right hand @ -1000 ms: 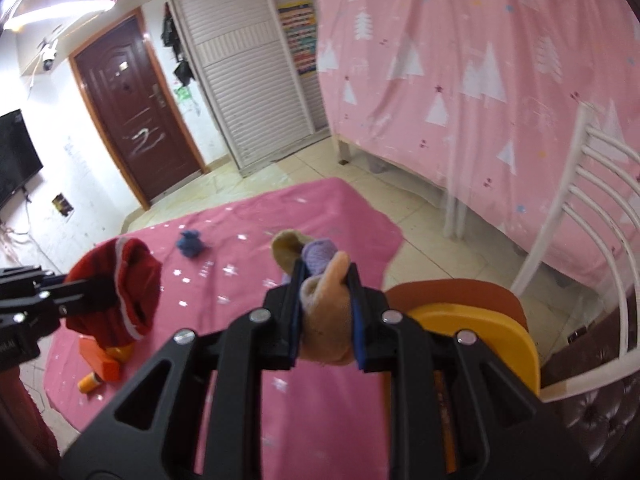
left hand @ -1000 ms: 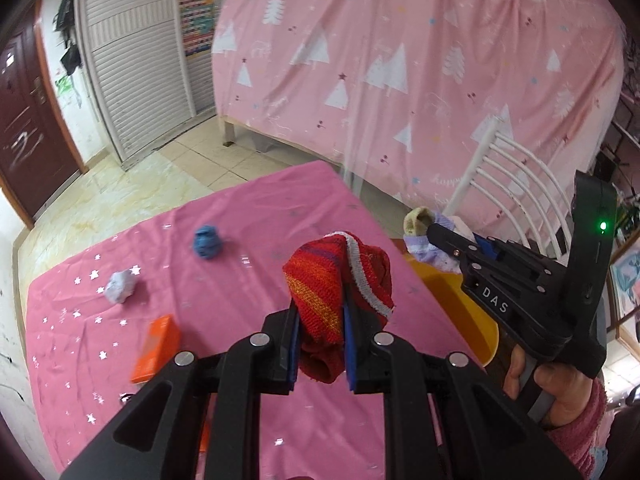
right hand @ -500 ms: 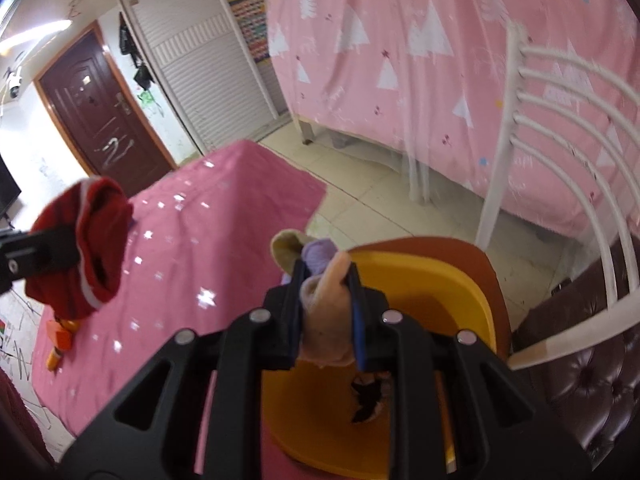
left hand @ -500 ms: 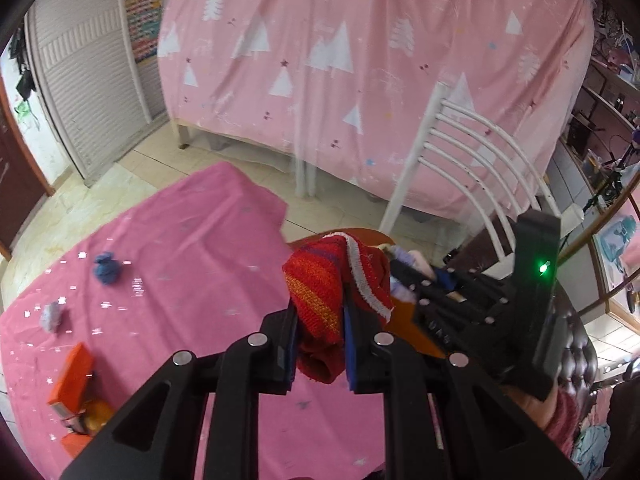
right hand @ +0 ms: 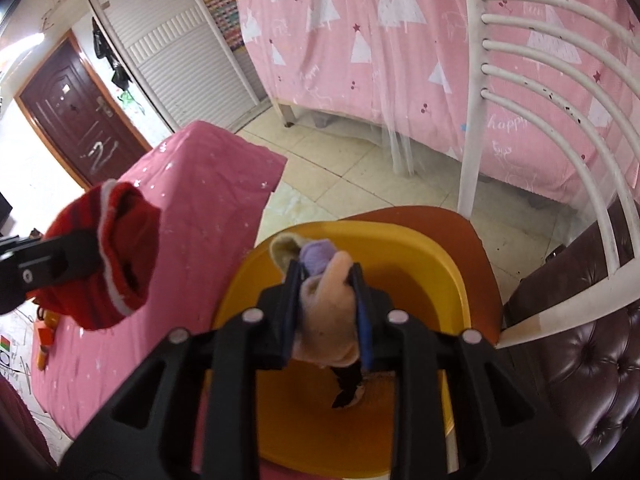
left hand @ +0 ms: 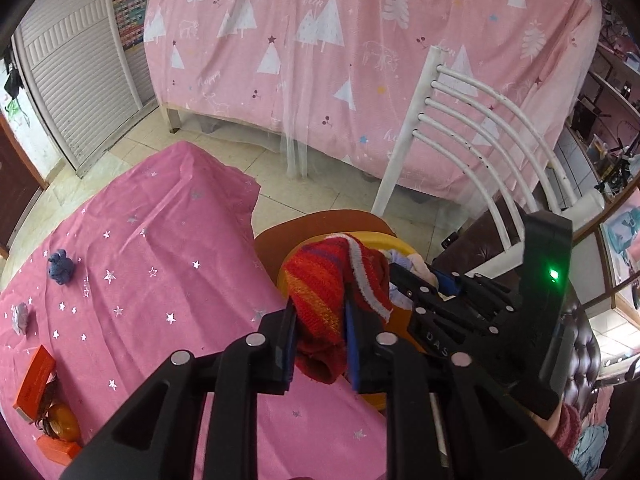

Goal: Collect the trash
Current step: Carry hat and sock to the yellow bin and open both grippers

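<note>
1. Red striped sock (left hand: 332,300) sits between the left gripper's (left hand: 320,344) jaws, which have just been easing apart, beside the yellow basin (right hand: 448,276).
2. Peach sock (right hand: 328,316), in the right gripper's (right hand: 326,320) just-loosening jaws, hangs over that basin.

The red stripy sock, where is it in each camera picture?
Left wrist view: the red stripy sock sits in the middle, between the left gripper fingers, in front of the yellow basin.
Right wrist view: it hangs at the left edge, over the pink tablecloth.
Shared landmark: the white chair back.
</note>
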Demonstrator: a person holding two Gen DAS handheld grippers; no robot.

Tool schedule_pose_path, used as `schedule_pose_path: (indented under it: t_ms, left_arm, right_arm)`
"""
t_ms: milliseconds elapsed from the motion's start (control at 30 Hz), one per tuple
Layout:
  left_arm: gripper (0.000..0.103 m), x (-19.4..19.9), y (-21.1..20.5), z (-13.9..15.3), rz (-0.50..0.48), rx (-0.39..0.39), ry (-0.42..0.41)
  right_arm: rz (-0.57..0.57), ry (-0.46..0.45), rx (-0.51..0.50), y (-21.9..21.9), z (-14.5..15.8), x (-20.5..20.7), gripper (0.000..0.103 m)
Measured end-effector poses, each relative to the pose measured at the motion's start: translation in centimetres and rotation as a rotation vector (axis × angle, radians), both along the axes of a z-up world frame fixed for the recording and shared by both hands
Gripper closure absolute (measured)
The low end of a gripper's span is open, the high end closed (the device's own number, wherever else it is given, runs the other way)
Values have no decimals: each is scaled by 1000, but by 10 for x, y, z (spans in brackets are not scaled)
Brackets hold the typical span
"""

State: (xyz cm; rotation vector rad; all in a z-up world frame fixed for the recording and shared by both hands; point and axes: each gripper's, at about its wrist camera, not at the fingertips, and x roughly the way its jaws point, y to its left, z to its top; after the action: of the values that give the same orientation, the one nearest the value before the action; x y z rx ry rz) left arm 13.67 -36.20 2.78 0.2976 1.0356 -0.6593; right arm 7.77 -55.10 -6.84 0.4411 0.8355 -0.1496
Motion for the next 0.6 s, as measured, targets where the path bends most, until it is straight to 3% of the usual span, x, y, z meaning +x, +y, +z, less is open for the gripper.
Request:
schedule_pose_path:
  t_ms: [167,533,600]
  left_arm:
    - [60,5,4,-1,24,-21,14]
    - [59,1,37,21,70,-65,-18]
    - [59,1,49,30,84,-86,-30]
  right_arm:
    - [-4,0,0,-1,0,0,71]
    - [-11,-44,-16,3,18,-5,70]
    - [-12,-58,-23,7,26,-5,66]
